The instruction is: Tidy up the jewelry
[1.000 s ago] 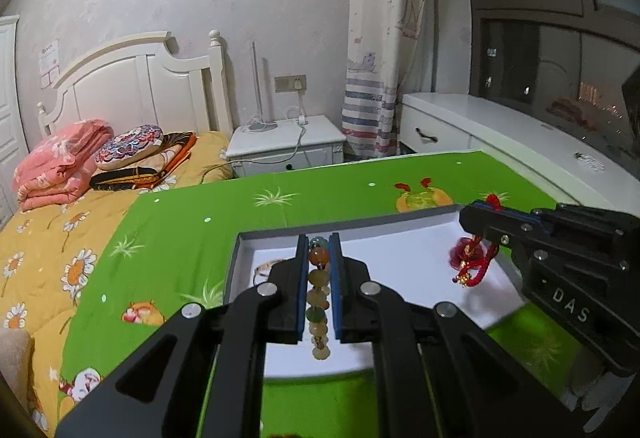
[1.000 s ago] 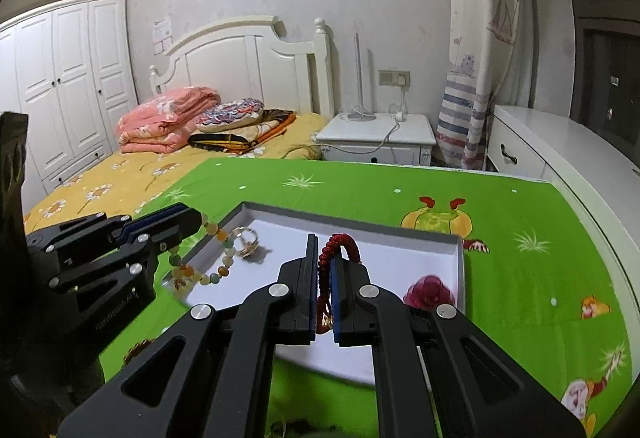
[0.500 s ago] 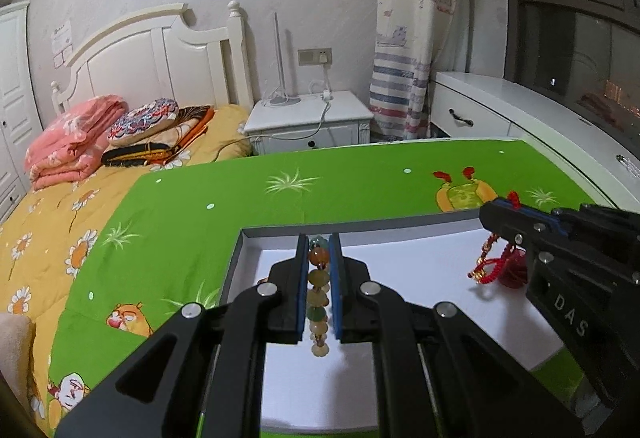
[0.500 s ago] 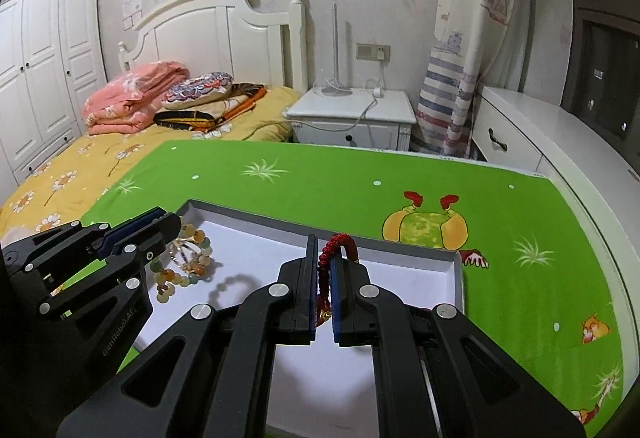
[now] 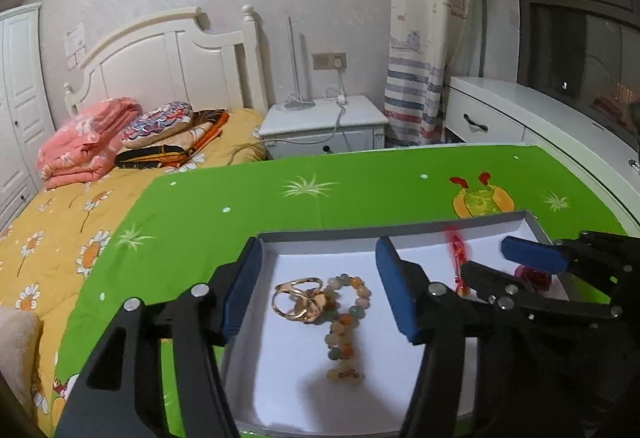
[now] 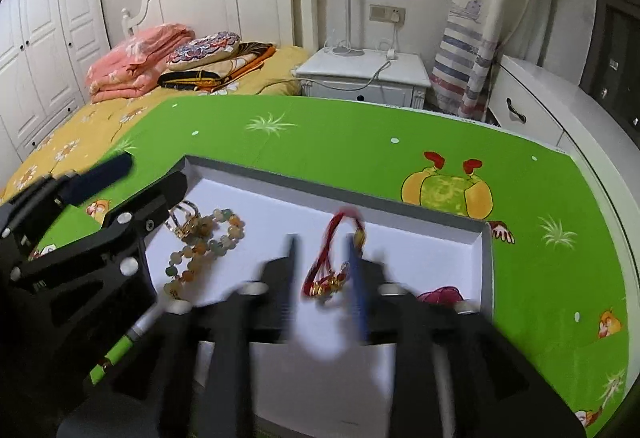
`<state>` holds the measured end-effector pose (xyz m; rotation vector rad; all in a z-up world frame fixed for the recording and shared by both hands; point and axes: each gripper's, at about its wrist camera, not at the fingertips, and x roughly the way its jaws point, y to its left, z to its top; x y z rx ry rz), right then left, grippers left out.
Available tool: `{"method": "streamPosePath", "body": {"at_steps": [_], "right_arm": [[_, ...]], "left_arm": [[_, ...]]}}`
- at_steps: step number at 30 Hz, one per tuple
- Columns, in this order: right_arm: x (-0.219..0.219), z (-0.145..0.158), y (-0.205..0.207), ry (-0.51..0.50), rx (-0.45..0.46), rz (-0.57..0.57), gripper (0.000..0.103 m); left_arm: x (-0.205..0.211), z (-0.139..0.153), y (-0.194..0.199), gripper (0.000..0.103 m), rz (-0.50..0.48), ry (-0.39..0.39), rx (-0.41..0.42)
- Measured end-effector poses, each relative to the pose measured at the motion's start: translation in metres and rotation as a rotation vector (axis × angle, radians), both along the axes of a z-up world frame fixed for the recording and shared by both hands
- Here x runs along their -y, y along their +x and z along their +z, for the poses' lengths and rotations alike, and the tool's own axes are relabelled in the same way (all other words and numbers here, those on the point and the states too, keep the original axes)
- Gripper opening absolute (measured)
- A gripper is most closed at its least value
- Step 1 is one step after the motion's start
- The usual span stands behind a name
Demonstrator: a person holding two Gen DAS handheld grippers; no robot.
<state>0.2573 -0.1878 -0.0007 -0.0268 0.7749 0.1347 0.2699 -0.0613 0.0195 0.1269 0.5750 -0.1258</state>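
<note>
A shallow white tray with a grey rim [image 5: 360, 232] [image 6: 486, 254] lies on a green cloth. A beaded bracelet [image 5: 346, 322] [image 6: 206, 242] lies in it beside gold rings [image 5: 298, 298] [image 6: 186, 220]. My left gripper [image 5: 316, 290] is open above the beads, holding nothing. My right gripper [image 6: 324, 274] is open and blurred; a red cord bracelet with gold charms [image 6: 334, 262] [image 5: 458, 258] sits between its fingers over the tray floor. A dark pink flower piece [image 6: 440, 296] lies at the tray's right end.
The green cloth [image 6: 360, 134] covers the bed's foot. A yellow quilt [image 5: 60, 230] with folded pink blankets [image 5: 84, 142] lies left. A white nightstand [image 5: 324, 122] and a white cabinet [image 5: 520, 118] stand behind.
Both grippers have opened. The beaded bracelet dropped from the left gripper into the tray beside the rings. The red cord bracelet is released between the right fingers.
</note>
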Motion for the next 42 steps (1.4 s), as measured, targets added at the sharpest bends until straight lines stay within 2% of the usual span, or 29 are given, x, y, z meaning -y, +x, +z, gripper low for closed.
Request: {"method": "streamPosePath", "body": {"at_steps": [4,7,12,16,20,23,28,33,39,42], "right_arm": [[0.002,0.005,-0.007,-0.003,0.016,0.01,0.041],[0.004,0.012,-0.013,-0.01,0.029,0.011,0.041],[0.011,0.031,-0.036,0.022,0.076,0.013,0.042],[0.015,0.042,-0.076,0.034,0.151,0.025,0.062],[0.019,0.04,-0.115,0.056,0.193,0.032,0.072],[0.022,0.031,-0.143,0.047,0.213,0.024,0.073],[0.026,0.012,-0.183,0.024,0.219,0.013,0.076],[0.031,-0.003,-0.207,0.057,0.196,0.001,0.076],[0.026,-0.018,-0.225,0.037,0.184,0.011,0.077],[0.02,-0.027,-0.229,0.018,0.168,0.016,0.077]], "left_arm": [[-0.006,0.002,-0.004,0.069,0.023,0.007,0.009],[-0.011,0.004,-0.008,0.082,0.057,0.029,0.025],[-0.032,0.016,-0.033,0.09,0.095,0.008,0.056],[-0.057,0.023,-0.069,0.097,0.108,-0.029,0.09],[-0.079,0.019,-0.103,0.098,0.105,-0.033,0.109],[-0.094,0.011,-0.126,0.098,0.113,-0.026,0.12],[-0.113,-0.009,-0.156,0.098,0.1,-0.048,0.091],[-0.121,-0.024,-0.175,0.098,0.106,-0.027,0.099],[-0.125,-0.041,-0.179,0.098,0.108,-0.01,0.092],[-0.128,-0.04,-0.178,0.098,0.095,-0.039,0.1]]}}
